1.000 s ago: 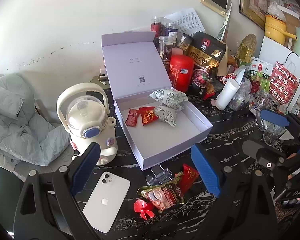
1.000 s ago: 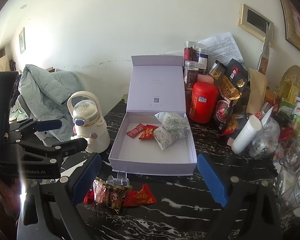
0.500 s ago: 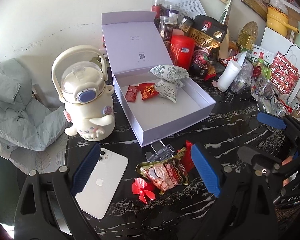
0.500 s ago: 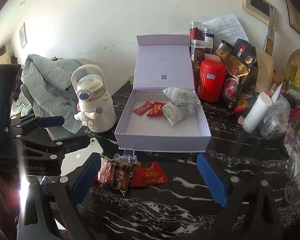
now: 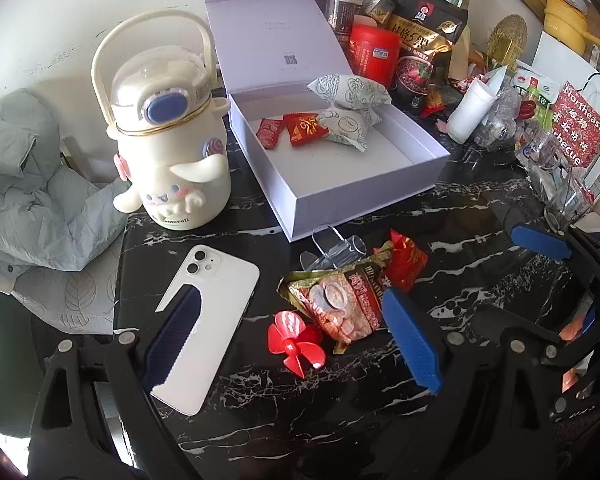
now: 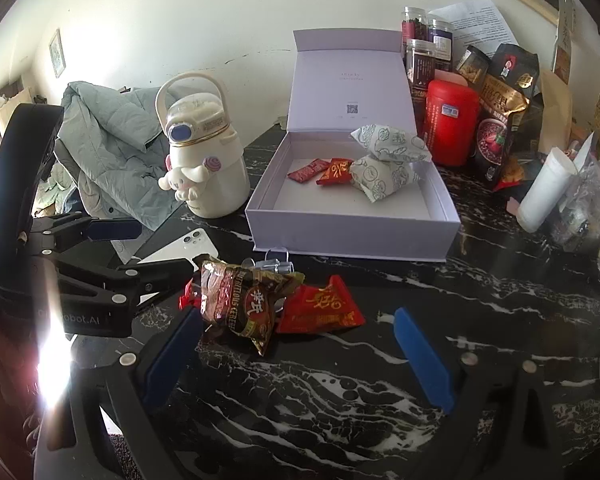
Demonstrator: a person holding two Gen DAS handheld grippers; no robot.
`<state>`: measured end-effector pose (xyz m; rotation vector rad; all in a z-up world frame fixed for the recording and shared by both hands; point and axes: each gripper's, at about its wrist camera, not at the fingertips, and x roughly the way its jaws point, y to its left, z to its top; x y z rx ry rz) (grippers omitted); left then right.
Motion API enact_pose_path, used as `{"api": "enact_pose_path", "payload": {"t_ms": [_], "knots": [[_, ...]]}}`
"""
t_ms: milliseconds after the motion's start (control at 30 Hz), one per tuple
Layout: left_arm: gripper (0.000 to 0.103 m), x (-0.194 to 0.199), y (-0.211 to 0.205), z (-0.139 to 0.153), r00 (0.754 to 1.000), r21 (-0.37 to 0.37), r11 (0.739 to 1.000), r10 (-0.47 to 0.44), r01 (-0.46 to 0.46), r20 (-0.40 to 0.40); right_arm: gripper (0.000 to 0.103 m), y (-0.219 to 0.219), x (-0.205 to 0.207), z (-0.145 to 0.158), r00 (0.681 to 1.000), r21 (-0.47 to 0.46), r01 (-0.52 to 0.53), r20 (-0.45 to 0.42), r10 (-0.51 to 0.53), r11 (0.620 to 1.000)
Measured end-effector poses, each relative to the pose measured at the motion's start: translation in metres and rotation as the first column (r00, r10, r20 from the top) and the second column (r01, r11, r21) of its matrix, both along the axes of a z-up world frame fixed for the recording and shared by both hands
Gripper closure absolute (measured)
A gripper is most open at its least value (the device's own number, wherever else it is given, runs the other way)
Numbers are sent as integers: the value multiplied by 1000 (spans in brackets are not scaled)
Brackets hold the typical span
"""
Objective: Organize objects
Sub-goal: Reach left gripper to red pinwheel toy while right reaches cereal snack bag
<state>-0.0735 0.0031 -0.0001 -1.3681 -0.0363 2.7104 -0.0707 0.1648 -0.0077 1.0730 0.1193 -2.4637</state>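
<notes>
Four wrapped snacks already lie in the open lavender box (image 6: pixel 352 236) on the black marble table (image 6: pixel 380 380). A cereal sachet (image 6: pixel 244 300), red packet (image 6: pixel 324 312) and red propeller (image 5: pixel 296 336) wait outside it. Left gripper (image 5: pixel 292 344) and right gripper (image 6: pixel 296 356) hover above them, fingers spread, holding nothing.

Phone (image 5: pixel 212 312) partly behind left tongs (image 5: pixel 292 344) (pad over its middle); jar labels unreadable.

Black tongs (image 5: pixel 292 344), blue ribbed pads (image 5: pixel 410 338), silver screws; marking partly legible.
</notes>
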Motion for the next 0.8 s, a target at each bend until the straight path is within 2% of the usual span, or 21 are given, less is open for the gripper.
{"api": "enact_pose_path", "payload": {"t_ms": [400, 800], "knots": [[11, 7, -8, -38, 997, -29, 1000, 6, -3, 72, 6, -14, 1, -34, 997, -22, -54, 61, 55, 998], [11, 3, -30, -46, 996, -35, 999, 33, -31, 83, 6, -41, -14, -31, 992, -75, -125, 20, 127, 989]]}}
